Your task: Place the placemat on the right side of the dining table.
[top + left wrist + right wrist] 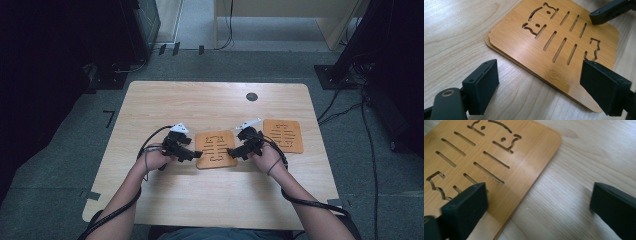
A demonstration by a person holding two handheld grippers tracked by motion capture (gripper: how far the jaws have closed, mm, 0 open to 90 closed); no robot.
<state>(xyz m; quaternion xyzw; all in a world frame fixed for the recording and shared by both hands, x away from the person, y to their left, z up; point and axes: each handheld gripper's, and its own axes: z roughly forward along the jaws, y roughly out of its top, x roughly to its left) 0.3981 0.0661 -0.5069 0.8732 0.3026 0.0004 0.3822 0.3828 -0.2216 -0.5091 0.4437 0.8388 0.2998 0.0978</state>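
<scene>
Lower board [489, 42] of the stack mostly hidden beneath upper board [554, 42]

Second bamboo mat [283, 135], table grommet [252, 96].

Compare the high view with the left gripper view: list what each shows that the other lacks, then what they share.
High view alone: a second bamboo mat lying apart to the right, the table's cable hole, the person's forearms, and the floor. Left gripper view alone: the near bamboo mat is really two stacked boards, their edges offset at the corner. Shared: that mat, the wooden table, the left hand-held gripper with jaws open, and the right hand-held gripper at the mat's opposite side.
</scene>
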